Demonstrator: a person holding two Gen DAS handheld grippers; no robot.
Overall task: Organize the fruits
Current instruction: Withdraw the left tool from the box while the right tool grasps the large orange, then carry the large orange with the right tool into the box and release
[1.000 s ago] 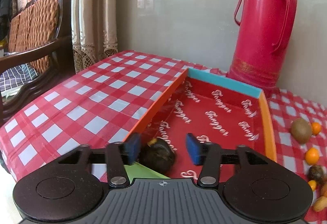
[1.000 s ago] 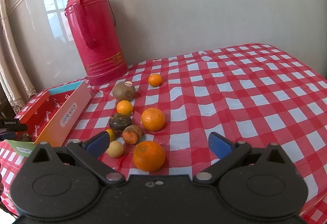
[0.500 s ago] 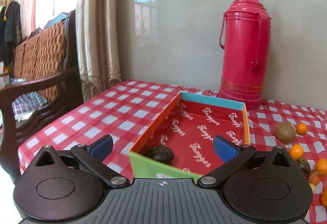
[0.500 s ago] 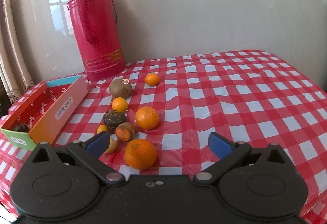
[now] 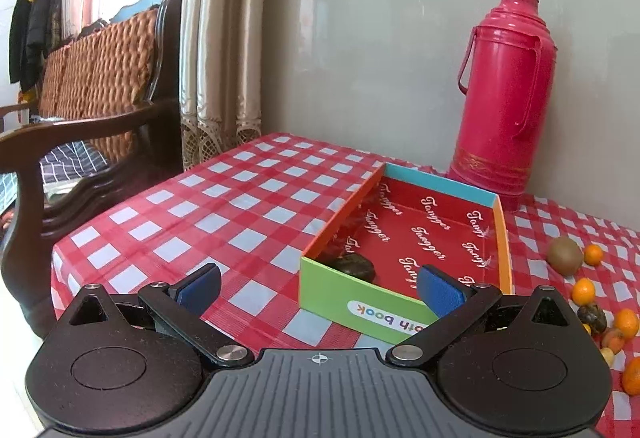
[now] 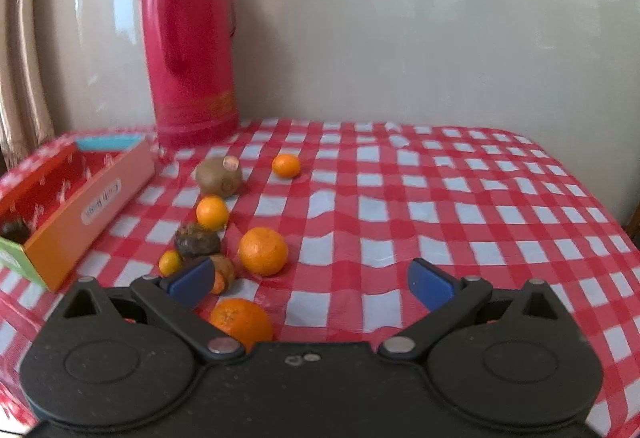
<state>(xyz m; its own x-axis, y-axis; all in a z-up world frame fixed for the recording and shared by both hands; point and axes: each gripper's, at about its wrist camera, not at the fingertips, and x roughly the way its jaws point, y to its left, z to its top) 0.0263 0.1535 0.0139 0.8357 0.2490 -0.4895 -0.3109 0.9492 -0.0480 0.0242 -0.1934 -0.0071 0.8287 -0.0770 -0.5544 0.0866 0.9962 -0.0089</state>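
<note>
A shallow box (image 5: pixel 362 304) with a red inside, green front wall and orange sides sits on the checked table; it also shows in the right wrist view (image 6: pixel 92 198). One dark fruit (image 5: pixel 352 265) lies in its near left corner. My left gripper (image 5: pixel 318 284) is open and empty, in front of the box. My right gripper (image 6: pixel 310 284) is open and empty above a cluster of fruit: a kiwi (image 6: pixel 219 177), several oranges (image 6: pixel 263 251), a dark fruit (image 6: pixel 197 240) and a large orange (image 6: pixel 241 323) just under the left finger.
A tall red thermos (image 5: pixel 502 94) stands against the wall behind the box, also in the right wrist view (image 6: pixel 190 42). A wooden wicker chair (image 5: pixel 92 86) and curtain stand left of the table. The table edge runs close to the box's front.
My left gripper opened, let go of the dark fruit in the box and pulled back. My right gripper moved forward and lower, closer to the fruit cluster.
</note>
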